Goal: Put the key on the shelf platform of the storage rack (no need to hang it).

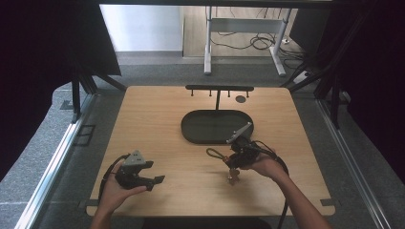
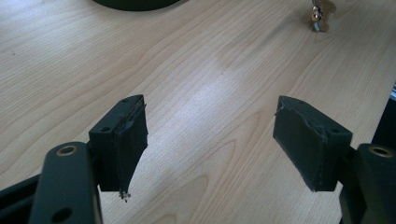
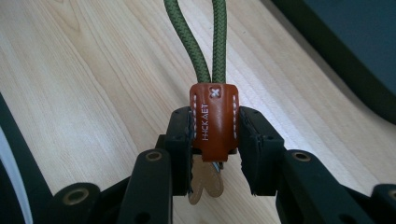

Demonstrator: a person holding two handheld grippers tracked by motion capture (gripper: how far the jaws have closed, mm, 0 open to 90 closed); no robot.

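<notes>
The fingers (image 3: 182, 140) of the right gripper (image 3: 215, 140) are pressed in from both sides on the brown leather tab (image 3: 214, 119) of a keychain, with its green cord loop (image 3: 205, 42) running up and away from them and a pale key (image 3: 205, 184) hanging below the tab. From the high view, the right gripper (image 1: 237, 160) holds the keychain (image 1: 224, 157) over the desk (image 1: 157, 109), a little right of centre and just in front of the dark oval tray (image 1: 191, 129); the key end dangles toward the wood, so I take it the piece is being carried in the air. The black hanger rack (image 1: 218, 88) with its pegs stands at the far edge behind the tray, and my guess is the loop is meant for one of those pegs, or else the whole piece for the tray. Either way the next move calls for keeping the cord loop open and facing forward. The tray sits squarely between hand and rack, so it needs crossing at some height. The left gripper (image 1: 145, 174) rests near the front left corner, jaws spread wide with nothing between them, well clear of the path.
</notes>
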